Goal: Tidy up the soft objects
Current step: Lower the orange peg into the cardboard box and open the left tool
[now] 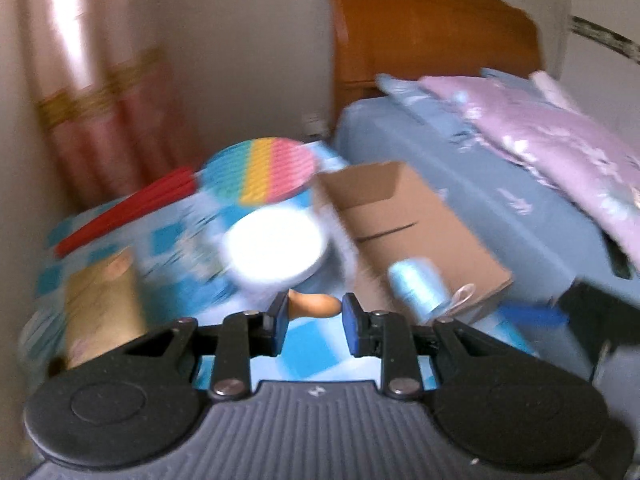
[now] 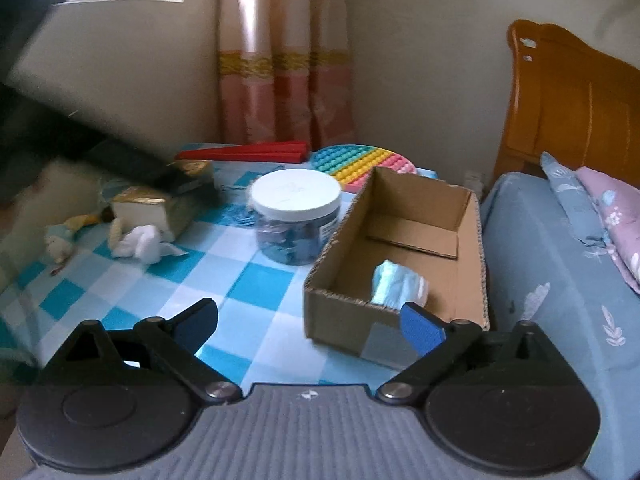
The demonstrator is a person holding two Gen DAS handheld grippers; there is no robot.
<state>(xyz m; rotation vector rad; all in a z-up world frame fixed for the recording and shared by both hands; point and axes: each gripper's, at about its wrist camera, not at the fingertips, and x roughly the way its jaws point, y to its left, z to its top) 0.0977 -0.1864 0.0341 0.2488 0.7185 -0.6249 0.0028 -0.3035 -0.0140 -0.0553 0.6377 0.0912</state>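
An open cardboard box [image 2: 472,240] stands on the checked tablecloth at the right, with a light blue soft bundle [image 2: 396,284] lying inside. My right gripper [image 2: 310,326] is open and empty, just in front of the box. At the left lie a white crumpled cloth [image 2: 140,242] and a small plush toy [image 2: 60,240]. In the blurred left wrist view my left gripper [image 1: 314,320] is narrowed around a small orange-brown soft object [image 1: 316,306]; whether the pads press it is unclear. The box [image 1: 400,216] and the blue bundle [image 1: 416,280] show ahead of it to the right.
A jar with a white lid [image 2: 296,216] stands left of the box. A rainbow pop-it disc [image 2: 360,164] and a red folded fan [image 2: 248,152] lie behind. A gold-covered box [image 2: 160,208] sits at the left. A bed [image 2: 560,280] lies right of the table.
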